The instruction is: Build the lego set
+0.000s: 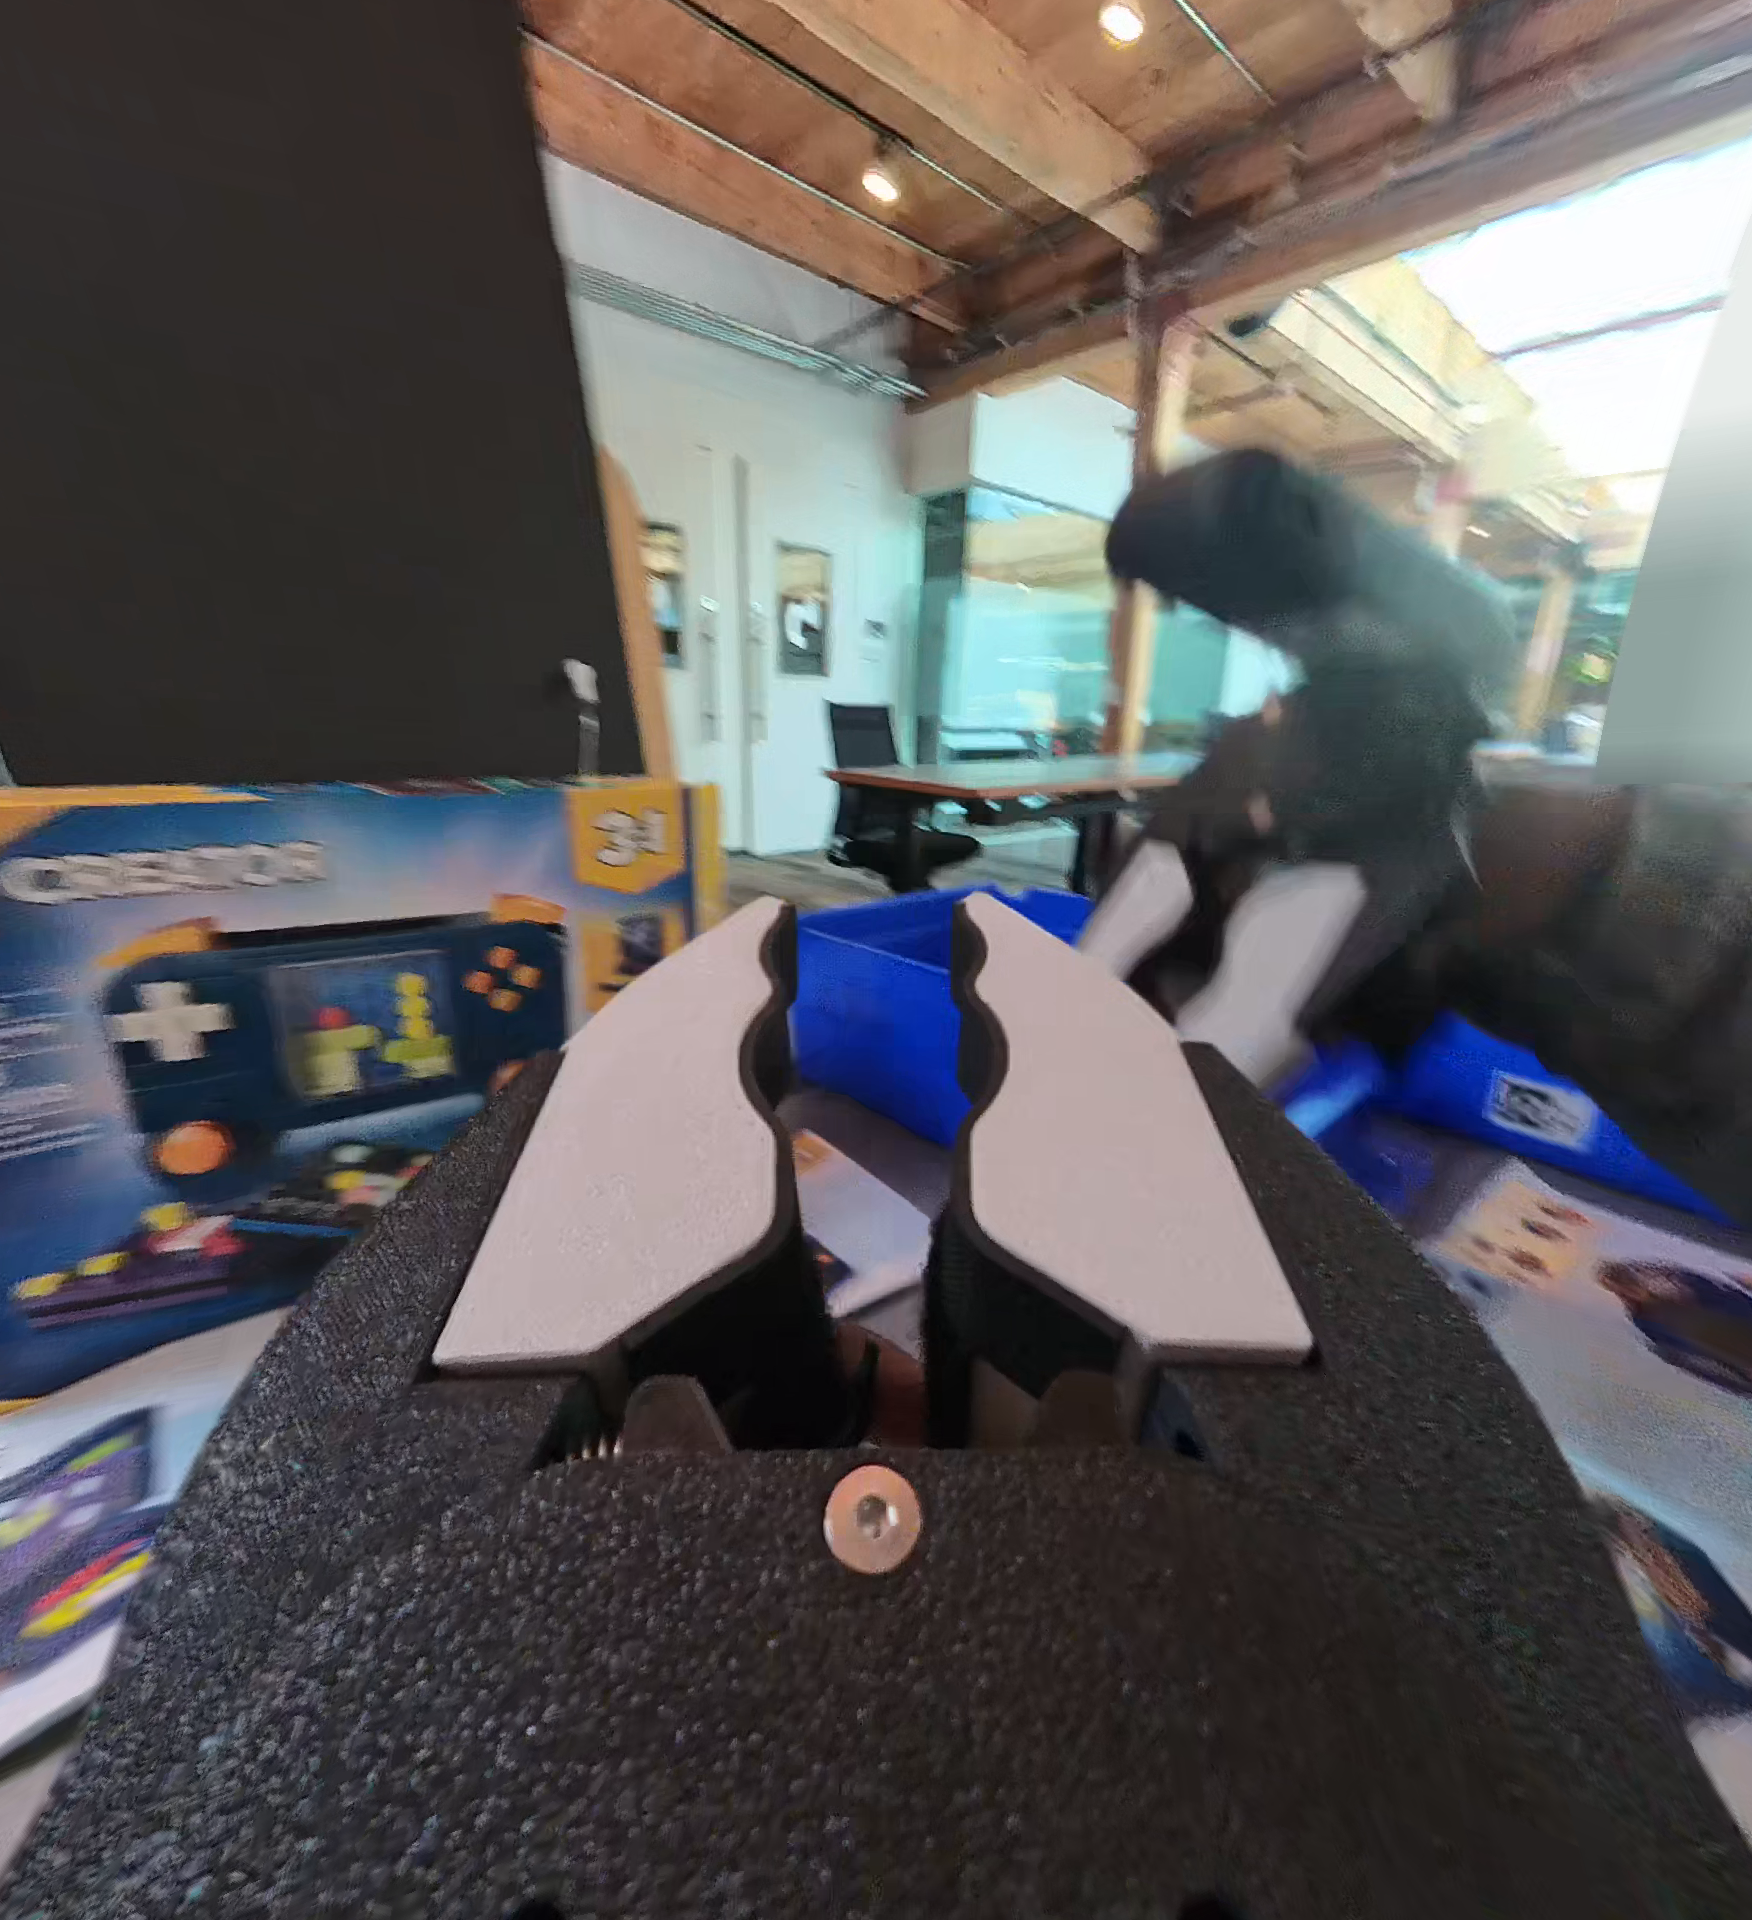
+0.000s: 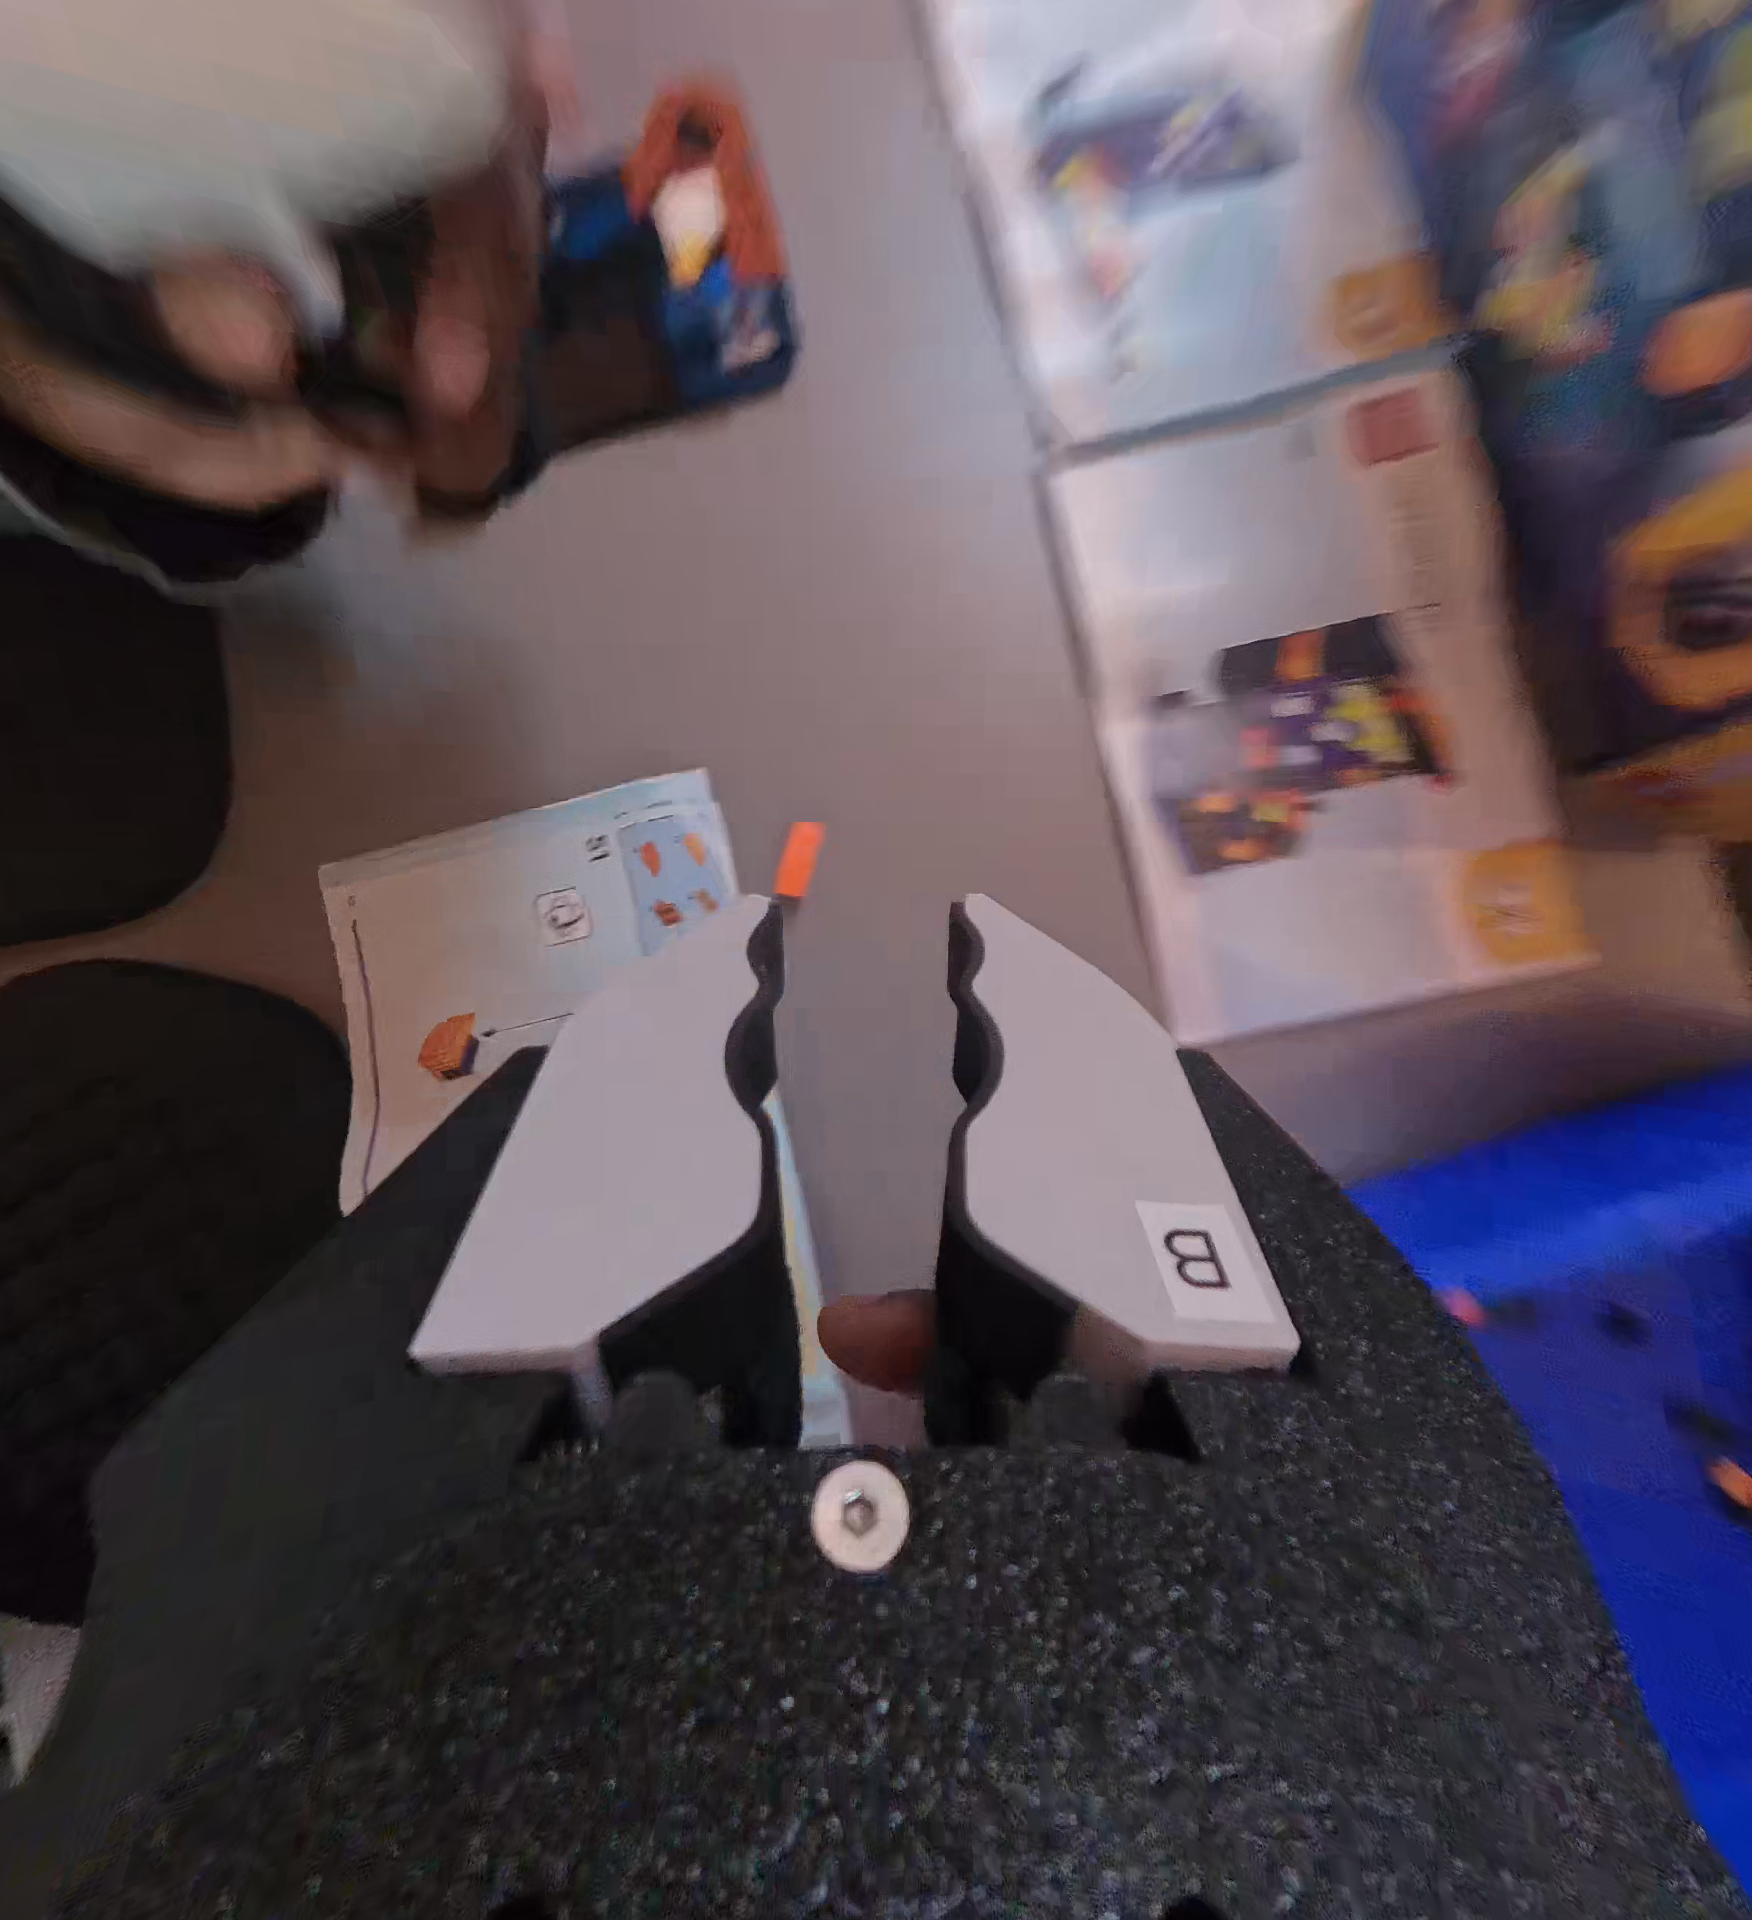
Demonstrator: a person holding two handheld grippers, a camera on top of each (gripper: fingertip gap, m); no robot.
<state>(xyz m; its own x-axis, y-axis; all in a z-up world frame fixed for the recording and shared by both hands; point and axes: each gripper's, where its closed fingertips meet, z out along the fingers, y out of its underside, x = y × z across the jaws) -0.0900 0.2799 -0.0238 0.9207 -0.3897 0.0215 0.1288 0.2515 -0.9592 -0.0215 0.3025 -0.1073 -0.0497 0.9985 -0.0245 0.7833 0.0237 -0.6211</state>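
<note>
My left gripper [image 1: 872, 914] is open and empty, held above the table and pointing at a blue bin [image 1: 882, 997]. My right gripper [image 2: 864, 914] is open with only the grey table [image 2: 747, 623] showing between its pads. A small orange piece [image 2: 799, 860] sits just past the tip of its left finger [image 2: 643, 1122], outside the gap. An open instruction booklet [image 2: 498, 935] lies under that finger. The right gripper also shows blurred in the left wrist view [image 1: 1225, 935], fingers apart, over the blue bin.
A toy brick box [image 1: 280, 1039] stands at the left. More booklets [image 2: 1267, 727] lie on the table. The blue bin [image 2: 1578, 1247] holds small orange pieces. A blurred hand [image 2: 228, 312] is at top left. A printed bag [image 2: 685, 270] lies beyond. Across from one pair of fingers to the other is roughly 11 centimeters.
</note>
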